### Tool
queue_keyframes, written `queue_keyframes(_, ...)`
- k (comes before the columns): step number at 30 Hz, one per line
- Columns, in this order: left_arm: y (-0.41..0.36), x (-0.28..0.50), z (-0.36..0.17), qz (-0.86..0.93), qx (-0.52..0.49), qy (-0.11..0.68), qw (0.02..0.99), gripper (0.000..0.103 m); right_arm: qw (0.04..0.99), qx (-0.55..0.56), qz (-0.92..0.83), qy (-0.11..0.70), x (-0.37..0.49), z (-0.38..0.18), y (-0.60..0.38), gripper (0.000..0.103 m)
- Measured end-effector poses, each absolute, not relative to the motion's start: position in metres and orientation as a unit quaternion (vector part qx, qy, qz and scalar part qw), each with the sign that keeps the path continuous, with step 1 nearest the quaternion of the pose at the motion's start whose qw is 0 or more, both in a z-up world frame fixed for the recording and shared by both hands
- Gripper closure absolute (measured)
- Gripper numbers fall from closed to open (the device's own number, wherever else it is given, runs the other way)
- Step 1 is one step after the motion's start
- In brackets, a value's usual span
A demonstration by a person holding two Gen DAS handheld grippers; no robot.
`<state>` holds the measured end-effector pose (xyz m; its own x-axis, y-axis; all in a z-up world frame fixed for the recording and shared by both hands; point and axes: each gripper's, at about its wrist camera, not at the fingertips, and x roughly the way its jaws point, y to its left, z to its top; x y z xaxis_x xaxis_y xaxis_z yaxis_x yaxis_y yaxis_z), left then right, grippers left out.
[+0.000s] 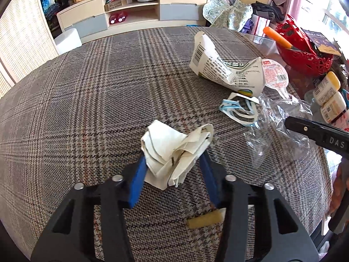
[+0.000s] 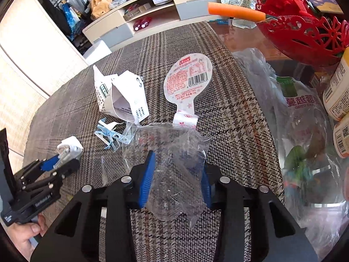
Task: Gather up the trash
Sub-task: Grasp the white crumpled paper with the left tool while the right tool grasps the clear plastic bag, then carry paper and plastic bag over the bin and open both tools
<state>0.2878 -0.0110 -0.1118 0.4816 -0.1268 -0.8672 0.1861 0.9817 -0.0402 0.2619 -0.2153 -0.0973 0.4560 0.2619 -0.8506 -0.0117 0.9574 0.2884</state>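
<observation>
Trash lies scattered over the plaid tabletop point(image 1: 87, 87) in front of me. My left claw point(image 1: 172, 163) pinches a crumpled wad of cream paper point(image 1: 174, 152) between its blue pads, the wad resting on the cloth. My right claw point(image 2: 176, 174) has its pads pressed onto a crinkled clear plastic wrapper point(image 2: 172, 152), which bunches up between them and spills out toward the camera.

Past the wrapper sits a round pink-printed foil lid point(image 2: 188, 78) with a barcode, lying flat, its tab end touching the plastic. Left of the lid is a torn white carton point(image 2: 122, 93), crushed and gaping open. Just in front of the carton lies a tangle of blue and white plastic strips point(image 2: 109, 135).

Off the cloth to the right stand a red openwork basket point(image 2: 305, 30) with an orange handle point(image 2: 235, 11) sticking out of it, a printed plastic bag point(image 2: 305, 118), and some labelled bottles point(image 2: 338, 91). A small yellowish scrap point(image 1: 205, 220) lies near my left claw's base.
</observation>
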Motion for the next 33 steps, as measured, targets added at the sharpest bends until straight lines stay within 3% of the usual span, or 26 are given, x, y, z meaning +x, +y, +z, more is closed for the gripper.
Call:
queue_keyframes(5,-0.003,0.284,-0.111,-0.096,0.011,0.501,0.86,0.074,0.848,0.095,0.082,0.514,0.254,-0.099,-0.206,0.088)
queue_keyframes(9,-0.004,0.277,-0.102,-0.096,0.01,0.498,0.862,0.083,0.847,0.103,0.09,0.514,0.249,-0.094,-0.207,0.093)
queue_keyframes(25,-0.006,0.202,-0.028,-0.101,0.023,0.463,0.88,0.083,0.861,0.116,0.11,0.482,0.179,-0.025,-0.223,0.093)
queue_keyframes(33,-0.014,0.138,-0.016,-0.115,0.022,0.462,0.879,0.083,0.851,0.131,0.109,0.496,0.131,-0.031,-0.234,0.093)
